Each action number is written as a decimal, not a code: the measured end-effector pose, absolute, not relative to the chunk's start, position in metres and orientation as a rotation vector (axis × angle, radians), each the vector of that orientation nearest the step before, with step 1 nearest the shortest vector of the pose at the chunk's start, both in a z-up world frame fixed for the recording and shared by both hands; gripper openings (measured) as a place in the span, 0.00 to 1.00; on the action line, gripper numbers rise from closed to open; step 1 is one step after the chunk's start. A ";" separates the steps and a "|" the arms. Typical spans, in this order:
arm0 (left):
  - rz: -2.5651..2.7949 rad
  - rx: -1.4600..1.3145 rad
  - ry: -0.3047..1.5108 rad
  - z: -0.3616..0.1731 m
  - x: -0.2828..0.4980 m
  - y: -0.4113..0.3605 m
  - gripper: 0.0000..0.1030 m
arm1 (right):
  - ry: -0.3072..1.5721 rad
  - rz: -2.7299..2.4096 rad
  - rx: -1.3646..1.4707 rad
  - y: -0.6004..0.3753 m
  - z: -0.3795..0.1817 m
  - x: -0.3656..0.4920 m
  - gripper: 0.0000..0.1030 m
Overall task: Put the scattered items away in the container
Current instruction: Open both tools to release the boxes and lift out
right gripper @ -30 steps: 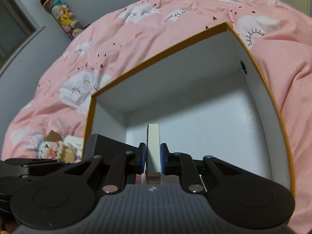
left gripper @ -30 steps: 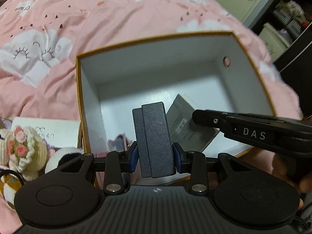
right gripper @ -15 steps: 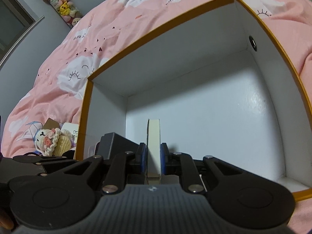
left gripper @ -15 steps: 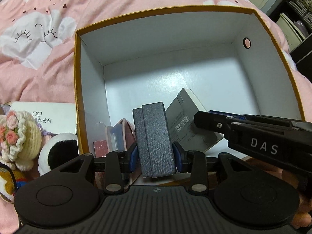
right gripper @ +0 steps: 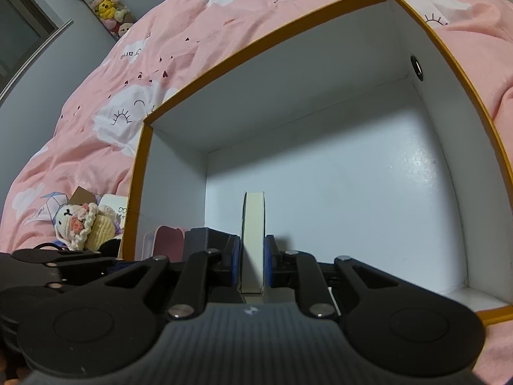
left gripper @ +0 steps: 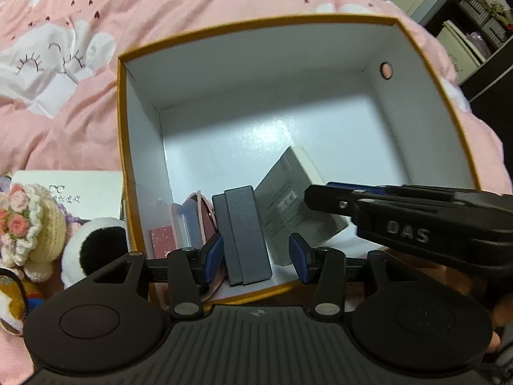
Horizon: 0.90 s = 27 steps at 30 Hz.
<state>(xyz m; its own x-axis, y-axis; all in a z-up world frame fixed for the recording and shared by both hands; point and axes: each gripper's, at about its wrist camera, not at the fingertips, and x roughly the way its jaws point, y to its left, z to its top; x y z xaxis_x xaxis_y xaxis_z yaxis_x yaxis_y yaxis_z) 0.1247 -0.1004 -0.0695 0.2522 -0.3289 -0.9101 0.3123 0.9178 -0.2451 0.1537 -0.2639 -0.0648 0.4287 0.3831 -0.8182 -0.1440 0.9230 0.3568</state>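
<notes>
Left hand-held gripper [left gripper: 255,261]: opening around grey case [left gripper: 245,234] inside box [left gripper: 121,147] | right hand-held gripper [right gripper: 251,264]: clamps white carton [right gripper: 253,240] | risk: unsupported case topples.

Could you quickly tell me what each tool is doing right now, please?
Left tool: opening, letting go of the dark grey case.
Right tool: closed on the thin white box.

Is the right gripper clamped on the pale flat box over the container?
Yes: in the right wrist view the right gripper has both blue pads pressed on the pale flat box, held edge-on inside the orange-rimmed container.
</notes>
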 end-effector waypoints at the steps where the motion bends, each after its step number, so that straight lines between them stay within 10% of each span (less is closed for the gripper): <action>1: -0.443 -0.017 1.226 -0.065 0.122 -0.098 0.51 | 1.083 0.335 0.245 -0.263 -0.065 0.154 0.17; 22: -0.333 -0.140 1.127 -0.050 0.109 -0.033 0.53 | 1.145 0.396 0.255 -0.245 -0.064 0.155 0.20; 27: -0.329 -0.134 1.112 -0.054 0.106 -0.035 0.52 | 1.178 0.392 0.330 -0.248 -0.071 0.165 0.45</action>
<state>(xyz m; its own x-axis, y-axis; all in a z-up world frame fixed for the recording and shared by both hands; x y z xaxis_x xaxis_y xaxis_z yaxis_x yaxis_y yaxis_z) 0.1056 -0.0347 -0.0539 0.4004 -0.3253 -0.8567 0.1927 0.9439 -0.2683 0.1652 -0.2477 -0.0710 0.3298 0.4616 -0.8235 -0.1239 0.8859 0.4469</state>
